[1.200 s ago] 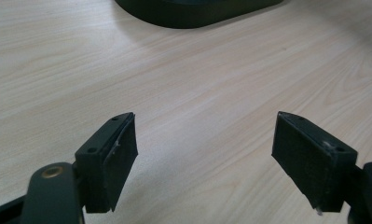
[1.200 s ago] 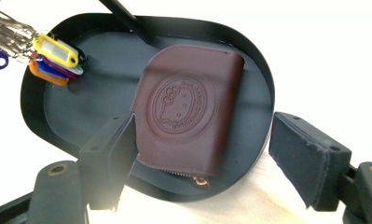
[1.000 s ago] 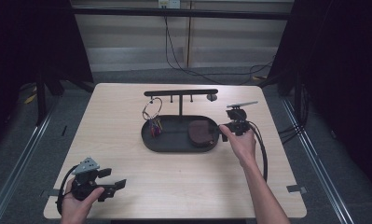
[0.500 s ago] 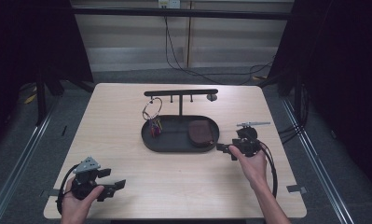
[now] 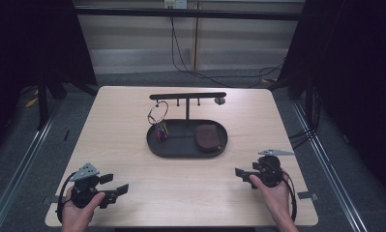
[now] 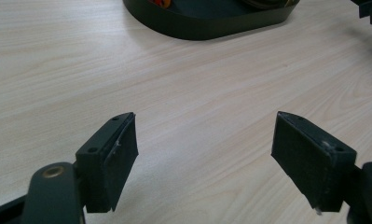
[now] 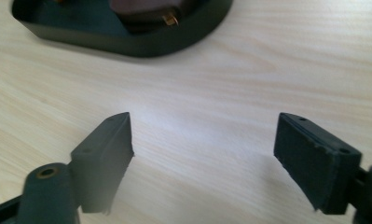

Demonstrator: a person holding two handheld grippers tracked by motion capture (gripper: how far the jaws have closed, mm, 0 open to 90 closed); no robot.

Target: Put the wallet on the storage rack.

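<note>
A black oval tray (image 5: 152,145) sits at the table's middle, with a T-shaped stand (image 5: 187,96) rising from it. A key ring (image 5: 157,112) with coloured tags hangs from the stand's left peg. A brown pouch (image 5: 208,137) lies in the tray's right half. My left gripper (image 5: 119,183) is held low at the front left corner, open and empty. At the front right my right gripper (image 5: 243,177) is also open and empty, aimed at the tray. The left gripper (image 6: 204,154) faces bare wood before the tray (image 6: 207,29). The right gripper (image 7: 204,154) looks at the tray (image 7: 127,45) and pouch (image 7: 144,8).
The light wooden table (image 5: 118,121) has bare wood all around the tray. Cables (image 5: 289,193) trail from the grippers near the front edge. Metal rails run along the floor on both sides, and dark curtains stand beyond.
My right gripper has drawn back from beside the tray's right end to the table's front right, still open. The left gripper has stayed put.
</note>
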